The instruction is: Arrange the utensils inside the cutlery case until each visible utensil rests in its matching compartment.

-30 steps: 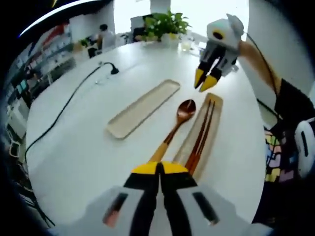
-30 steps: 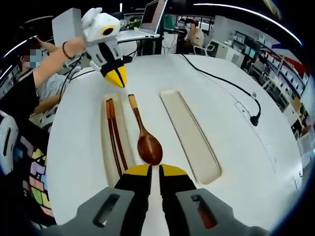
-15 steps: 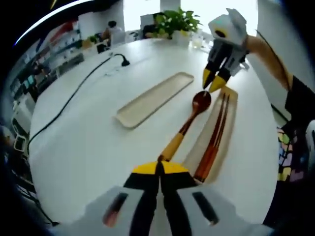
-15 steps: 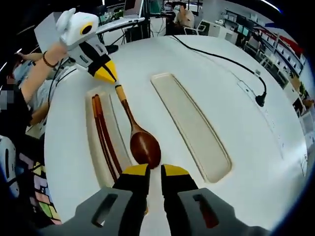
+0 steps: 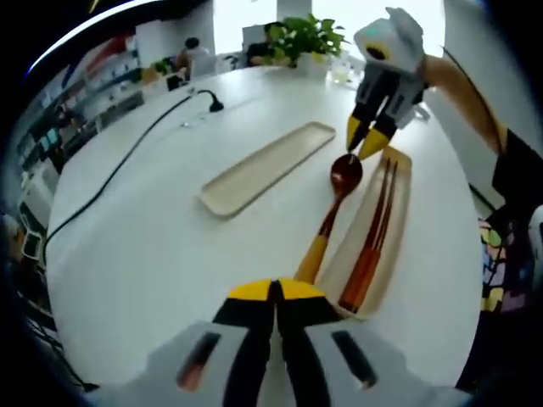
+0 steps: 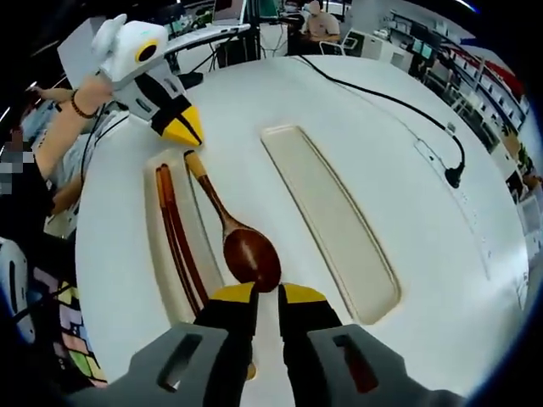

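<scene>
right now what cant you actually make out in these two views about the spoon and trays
- Left gripper view: whether the spoon handle end rests on the rim of the chopstick tray or just beside it; the left gripper hides it.
- Right gripper view: the near edge of the spoon bowl, covered by the right gripper.
- Whether the empty tray is the spoon's compartment; no marking is legible.

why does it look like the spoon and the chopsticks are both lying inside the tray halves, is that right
Not quite. The chopsticks lie inside one tray half, but the spoon lies on the white table between the two halves, as the right gripper view shows. The other half holds nothing.
</scene>
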`<control>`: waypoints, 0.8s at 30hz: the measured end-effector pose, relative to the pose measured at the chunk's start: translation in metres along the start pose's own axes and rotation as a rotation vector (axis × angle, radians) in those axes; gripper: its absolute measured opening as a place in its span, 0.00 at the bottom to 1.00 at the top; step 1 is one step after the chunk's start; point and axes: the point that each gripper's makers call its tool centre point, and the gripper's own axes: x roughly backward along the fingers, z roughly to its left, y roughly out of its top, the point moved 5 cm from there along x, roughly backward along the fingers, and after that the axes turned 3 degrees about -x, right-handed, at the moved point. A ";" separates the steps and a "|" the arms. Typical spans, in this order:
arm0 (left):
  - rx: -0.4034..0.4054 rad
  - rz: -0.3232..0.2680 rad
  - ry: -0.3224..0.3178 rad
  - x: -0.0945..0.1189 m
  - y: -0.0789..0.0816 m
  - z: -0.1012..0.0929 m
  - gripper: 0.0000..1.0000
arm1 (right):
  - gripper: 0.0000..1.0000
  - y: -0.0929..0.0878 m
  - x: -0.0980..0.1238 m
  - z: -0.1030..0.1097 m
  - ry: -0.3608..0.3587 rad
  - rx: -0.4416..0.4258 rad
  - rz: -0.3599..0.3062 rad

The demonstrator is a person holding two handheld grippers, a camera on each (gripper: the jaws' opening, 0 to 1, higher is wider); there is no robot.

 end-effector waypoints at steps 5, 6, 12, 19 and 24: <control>-0.003 0.000 -0.002 0.000 -0.001 0.000 0.01 | 0.12 0.002 -0.003 -0.001 0.002 0.000 0.015; -0.004 -0.001 -0.004 0.000 -0.001 0.000 0.01 | 0.13 0.003 -0.004 -0.001 0.005 -0.001 0.014; -0.010 -0.005 -0.018 0.000 -0.001 -0.002 0.01 | 0.12 0.002 -0.009 -0.003 0.010 -0.034 0.025; -0.024 -0.006 -0.013 -0.002 -0.006 -0.003 0.03 | 0.08 -0.005 -0.014 -0.002 -0.030 -0.098 0.042; 0.056 -0.085 -0.030 0.001 0.001 -0.001 0.10 | 0.07 -0.005 -0.013 0.000 -0.057 -0.029 0.038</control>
